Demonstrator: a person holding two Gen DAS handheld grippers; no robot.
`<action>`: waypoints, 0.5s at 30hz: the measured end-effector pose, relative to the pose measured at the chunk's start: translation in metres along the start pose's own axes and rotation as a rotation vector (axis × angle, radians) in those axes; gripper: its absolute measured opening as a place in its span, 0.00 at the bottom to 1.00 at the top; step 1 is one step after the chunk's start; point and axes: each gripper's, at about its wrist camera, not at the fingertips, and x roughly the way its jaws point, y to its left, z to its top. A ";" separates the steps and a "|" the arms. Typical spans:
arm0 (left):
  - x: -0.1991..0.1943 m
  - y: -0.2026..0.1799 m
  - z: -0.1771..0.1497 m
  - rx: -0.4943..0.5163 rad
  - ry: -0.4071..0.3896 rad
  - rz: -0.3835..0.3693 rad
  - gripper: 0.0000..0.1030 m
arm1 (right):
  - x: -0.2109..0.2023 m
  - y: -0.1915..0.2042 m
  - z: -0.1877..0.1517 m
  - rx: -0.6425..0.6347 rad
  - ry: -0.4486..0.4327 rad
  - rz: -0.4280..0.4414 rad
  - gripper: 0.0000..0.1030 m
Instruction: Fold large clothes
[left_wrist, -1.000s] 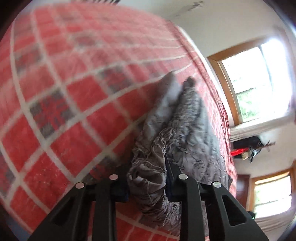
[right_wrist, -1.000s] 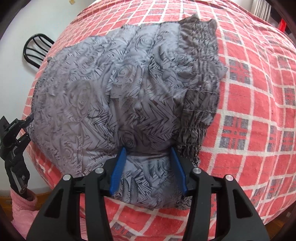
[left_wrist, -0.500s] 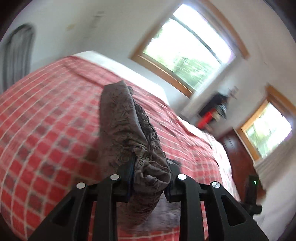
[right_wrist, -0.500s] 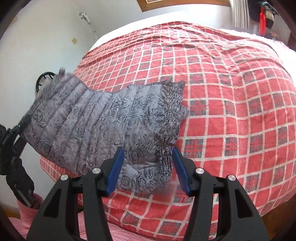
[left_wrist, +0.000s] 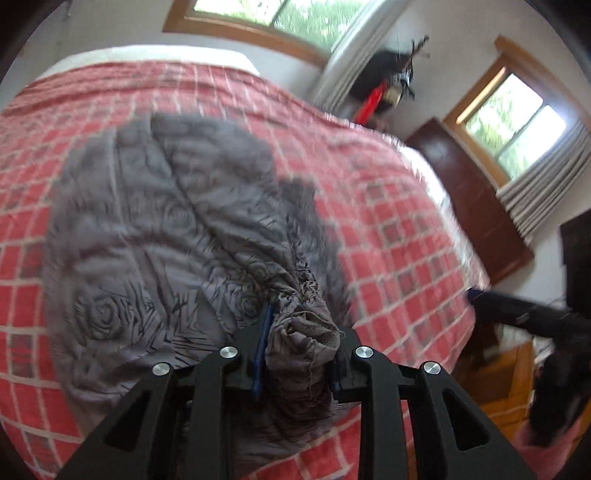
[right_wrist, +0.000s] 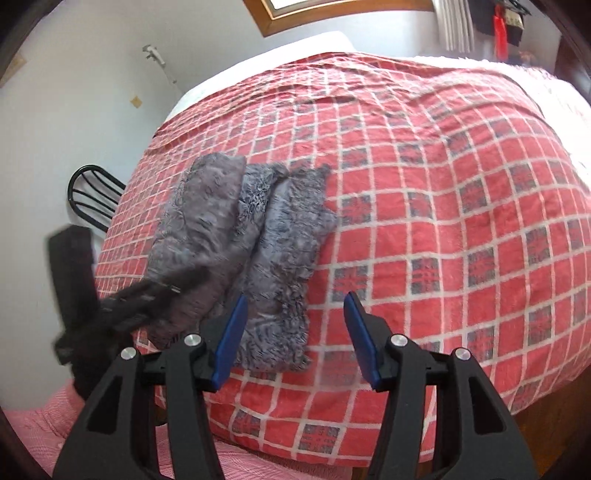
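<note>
The left gripper (left_wrist: 299, 354) clamps a bunched edge of the grey garment (right_wrist: 243, 236), which lies half folded on the red checked bedspread (right_wrist: 443, 221) ahead of the empty, open right gripper (right_wrist: 291, 339), so next I judge this edge must be laid down flat.

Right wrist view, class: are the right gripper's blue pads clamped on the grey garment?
No: the right gripper stands open above the grey garment, touching nothing.
</note>
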 end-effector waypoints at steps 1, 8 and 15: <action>0.005 0.002 -0.003 0.008 0.007 0.000 0.26 | 0.002 -0.003 0.000 0.007 0.005 -0.001 0.53; 0.019 0.007 -0.014 0.021 0.038 0.009 0.28 | 0.019 -0.008 -0.001 0.029 0.054 0.024 0.53; -0.034 0.024 -0.004 -0.112 0.023 -0.145 0.43 | 0.036 0.010 0.026 -0.002 0.076 0.144 0.61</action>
